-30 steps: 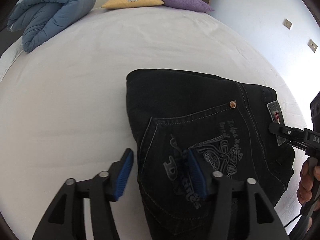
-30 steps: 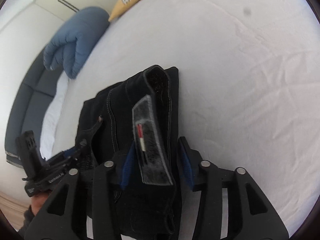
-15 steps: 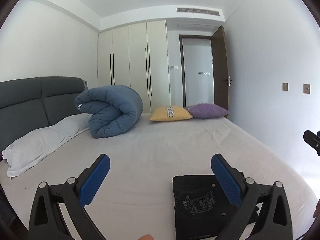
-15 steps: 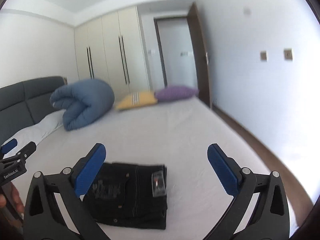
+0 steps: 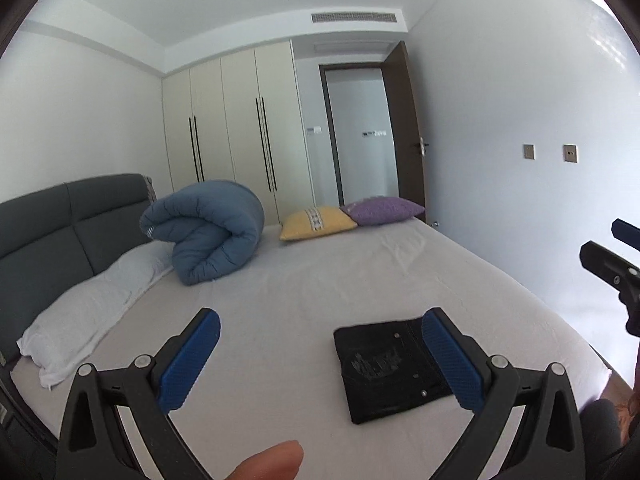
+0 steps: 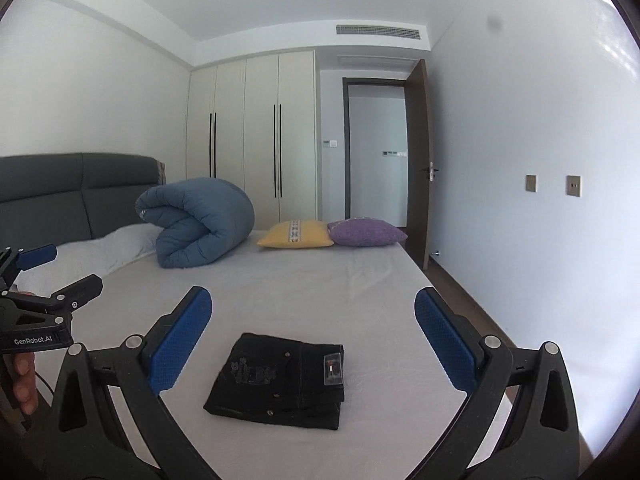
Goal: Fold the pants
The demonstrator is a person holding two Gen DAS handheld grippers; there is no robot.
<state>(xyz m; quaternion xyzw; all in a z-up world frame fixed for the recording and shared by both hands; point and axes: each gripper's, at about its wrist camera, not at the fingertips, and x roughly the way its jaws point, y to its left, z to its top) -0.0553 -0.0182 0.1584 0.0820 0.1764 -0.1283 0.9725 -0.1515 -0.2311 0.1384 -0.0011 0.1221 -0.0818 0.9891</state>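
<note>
The black jeans lie folded into a compact rectangle on the white bed, back pocket print and waist label facing up. They also show in the left wrist view, partly behind one blue pad. My left gripper is wide open and empty, held back from and above the jeans. My right gripper is wide open and empty, also held back above them. Each gripper shows at the edge of the other's view: the right one and the left one.
A rolled blue duvet, a yellow cushion and a purple cushion lie at the far side of the bed. A white pillow rests by the grey headboard. The bed's right edge drops to the floor.
Both grippers let go of the jeans, opened wide, and pulled up and back from the bed. The folded jeans stay flat on the sheet.
</note>
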